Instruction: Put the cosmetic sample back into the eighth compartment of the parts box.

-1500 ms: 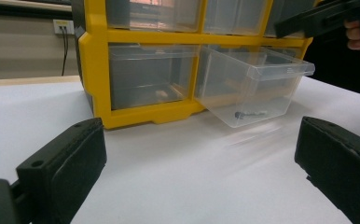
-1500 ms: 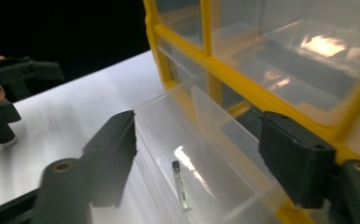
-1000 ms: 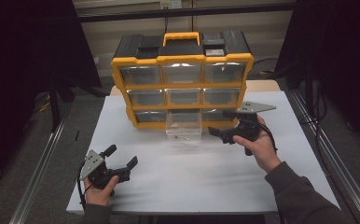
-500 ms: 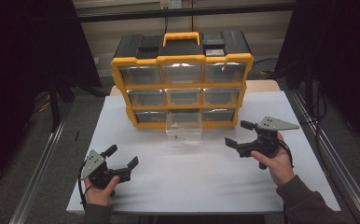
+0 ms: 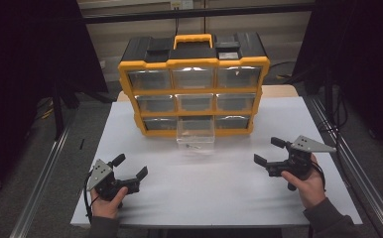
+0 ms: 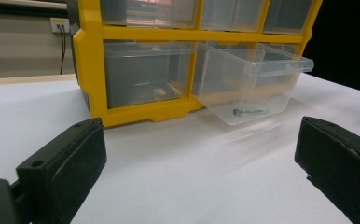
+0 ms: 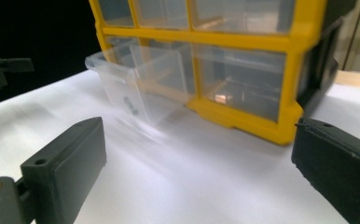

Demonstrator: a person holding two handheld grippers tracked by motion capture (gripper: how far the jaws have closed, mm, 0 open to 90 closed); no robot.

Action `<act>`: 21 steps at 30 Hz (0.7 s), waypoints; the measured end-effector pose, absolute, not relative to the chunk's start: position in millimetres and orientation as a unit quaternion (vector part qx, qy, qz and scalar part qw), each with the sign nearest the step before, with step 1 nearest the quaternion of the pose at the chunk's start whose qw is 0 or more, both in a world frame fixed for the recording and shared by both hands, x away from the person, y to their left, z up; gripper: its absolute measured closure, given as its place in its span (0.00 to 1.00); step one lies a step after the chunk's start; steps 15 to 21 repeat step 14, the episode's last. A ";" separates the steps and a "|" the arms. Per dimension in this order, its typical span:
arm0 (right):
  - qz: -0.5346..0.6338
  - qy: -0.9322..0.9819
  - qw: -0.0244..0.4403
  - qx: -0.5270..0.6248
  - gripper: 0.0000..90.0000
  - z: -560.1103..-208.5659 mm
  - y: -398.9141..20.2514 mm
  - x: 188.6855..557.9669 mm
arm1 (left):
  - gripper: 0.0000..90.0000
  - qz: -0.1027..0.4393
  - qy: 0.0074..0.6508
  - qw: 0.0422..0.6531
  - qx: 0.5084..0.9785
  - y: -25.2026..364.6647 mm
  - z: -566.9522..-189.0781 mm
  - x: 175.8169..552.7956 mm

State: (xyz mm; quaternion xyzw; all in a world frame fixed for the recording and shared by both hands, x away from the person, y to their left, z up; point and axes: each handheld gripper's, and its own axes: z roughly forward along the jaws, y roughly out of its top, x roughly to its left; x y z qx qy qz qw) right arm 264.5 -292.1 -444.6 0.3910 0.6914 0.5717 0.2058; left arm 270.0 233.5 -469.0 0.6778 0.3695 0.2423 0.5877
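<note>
White tabletop (image 5: 204, 188) is bearing a yellow organizer (image 5: 194, 89) with its bottom-middle clear drawer (image 5: 195, 133) sticking out, while the left gripper (image 5: 130, 168) and right gripper (image 5: 269, 151) are resting well apart, jaws spread, gripping nothing.

white table (image 5: 229, 198) | wall socket (image 6: 59, 23) (behind, left); metal rails (image 5: 40, 178)

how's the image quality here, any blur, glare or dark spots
High view: sharp, evenly lit table, black surroundings. Left gripper view: jaws soft in the foreground, organizer fairly crisp, open drawer throws a faint sheen onto the table. Right gripper view: drawer smeared, warm glint inside one closed drawer.
</note>
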 end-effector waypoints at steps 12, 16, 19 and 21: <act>0.564 0.674 0.230 0.419 0.03 -468.8 -323.7 233.6 | 0.02 0.241 0.372 0.587 0.677 232.7 -469.3 270.7; 0.562 0.671 0.235 0.424 0.02 -472.0 -328.4 229.5 | 0.02 0.237 0.375 0.592 0.673 231.3 -469.5 271.2; 0.562 0.671 0.235 0.424 0.02 -472.0 -328.4 229.5 | 0.02 0.237 0.375 0.592 0.673 231.3 -469.5 271.2; 0.562 0.671 0.235 0.424 0.02 -472.0 -328.4 229.5 | 0.02 0.237 0.375 0.592 0.673 231.3 -469.5 271.2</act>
